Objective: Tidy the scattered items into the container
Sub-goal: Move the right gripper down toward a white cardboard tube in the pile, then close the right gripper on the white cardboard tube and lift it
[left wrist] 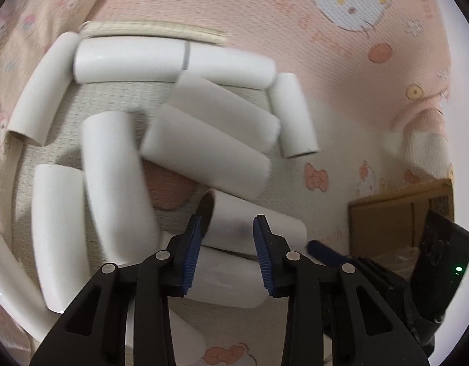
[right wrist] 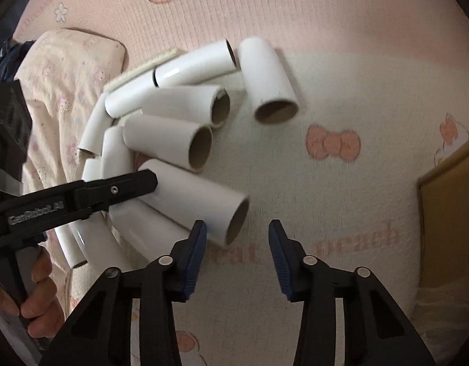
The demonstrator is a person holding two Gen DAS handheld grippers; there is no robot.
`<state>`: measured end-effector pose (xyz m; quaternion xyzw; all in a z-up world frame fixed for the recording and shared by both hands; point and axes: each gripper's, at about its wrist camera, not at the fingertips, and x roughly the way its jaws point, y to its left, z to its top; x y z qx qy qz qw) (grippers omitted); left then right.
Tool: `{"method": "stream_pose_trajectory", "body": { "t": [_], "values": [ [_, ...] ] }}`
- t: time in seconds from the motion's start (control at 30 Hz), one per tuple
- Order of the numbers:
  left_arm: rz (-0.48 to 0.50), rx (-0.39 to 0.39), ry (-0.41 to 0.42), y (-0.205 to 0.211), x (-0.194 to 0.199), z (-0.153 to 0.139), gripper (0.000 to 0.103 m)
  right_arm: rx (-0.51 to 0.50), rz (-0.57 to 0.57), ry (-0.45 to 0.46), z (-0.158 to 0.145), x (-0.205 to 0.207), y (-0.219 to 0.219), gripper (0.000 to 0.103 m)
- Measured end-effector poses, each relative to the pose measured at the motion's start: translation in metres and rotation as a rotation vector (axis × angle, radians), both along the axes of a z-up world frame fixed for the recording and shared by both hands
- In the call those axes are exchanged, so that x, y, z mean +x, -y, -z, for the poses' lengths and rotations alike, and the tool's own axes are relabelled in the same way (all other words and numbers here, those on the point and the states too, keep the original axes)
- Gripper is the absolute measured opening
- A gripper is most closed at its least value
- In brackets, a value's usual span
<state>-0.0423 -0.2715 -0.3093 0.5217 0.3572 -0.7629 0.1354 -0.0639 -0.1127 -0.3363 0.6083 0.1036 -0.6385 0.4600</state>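
Over a pink cartoon-print bed sheet point(right wrist: 326, 61), both tools tilt steeply down. The left hand-held gripper point(left wrist: 228, 228) straddles the dark open end of one white tube point(left wrist: 265, 228); its blue pads don't look pressed on, so it's open. A hand point(right wrist: 42, 292) holds its grip at the left of the right-wrist view. The right hand-held gripper point(right wrist: 237, 235) is open over bare sheet, just beside that tube's open end. More tubes point(right wrist: 179, 140) are piled left, by a pillow point(right wrist: 66, 70). Free room sits right, up to a cardboard box point(right wrist: 448, 213) at the edge.
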Motion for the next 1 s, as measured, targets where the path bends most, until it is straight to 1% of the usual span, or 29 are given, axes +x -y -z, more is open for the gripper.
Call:
{"method": "stream_pose_trajectory", "body": {
  "t": [0.03, 0.1, 0.17, 0.2, 0.27, 0.33, 0.43, 0.53, 0.63, 0.7, 0.8, 0.87, 0.9, 1.0],
  "values": [
    [0.014, 0.006, -0.005, -0.004, -0.003, -0.001, 0.038, 0.004, 0.001, 0.021, 0.001, 0.001, -0.002, 0.038],
    [0.057, 0.013, -0.012, -0.014, -0.010, -0.004, 0.038, -0.018, 0.015, 0.054, 0.001, 0.001, -0.008, 0.038],
    [0.091, -0.001, -0.005, -0.022, -0.015, -0.005, 0.038, -0.043, 0.032, 0.077, -0.001, 0.002, -0.014, 0.038],
    [0.106, -0.023, 0.009, -0.026, -0.018, -0.006, 0.038, -0.049, 0.041, 0.076, -0.001, 0.001, -0.018, 0.038],
    [0.117, -0.060, 0.032, -0.034, -0.022, -0.005, 0.038, -0.030, 0.063, 0.044, -0.002, -0.003, -0.023, 0.038],
    [0.108, -0.067, 0.037, -0.034, -0.022, -0.005, 0.038, -0.027, 0.094, 0.032, -0.001, -0.012, -0.030, 0.038],
    [0.076, -0.053, 0.036, -0.028, -0.020, -0.005, 0.038, -0.035, 0.129, 0.037, 0.000, -0.027, -0.036, 0.038],
    [0.048, -0.032, 0.033, -0.023, -0.019, -0.002, 0.038, -0.053, 0.125, 0.052, 0.002, -0.034, -0.032, 0.038],
    [0.042, -0.026, 0.033, -0.022, -0.021, -0.001, 0.038, -0.071, 0.118, 0.064, 0.003, -0.035, -0.025, 0.038],
    [0.056, -0.021, 0.026, -0.025, -0.024, -0.001, 0.038, -0.095, 0.107, 0.085, 0.003, -0.031, -0.019, 0.038],
    [0.083, -0.018, 0.036, -0.032, -0.031, -0.001, 0.038, -0.107, 0.078, 0.086, 0.000, -0.024, -0.015, 0.040],
    [0.100, -0.018, 0.032, -0.036, -0.034, -0.003, 0.038, -0.086, 0.066, 0.044, -0.004, -0.018, -0.015, 0.040],
    [0.108, -0.014, 0.028, -0.038, -0.035, -0.004, 0.038, -0.078, 0.068, 0.036, -0.005, -0.016, -0.017, 0.042],
    [0.146, 0.001, 0.011, -0.046, -0.039, -0.008, 0.038, -0.058, 0.095, 0.052, -0.008, -0.016, -0.031, 0.042]
  ]
}}
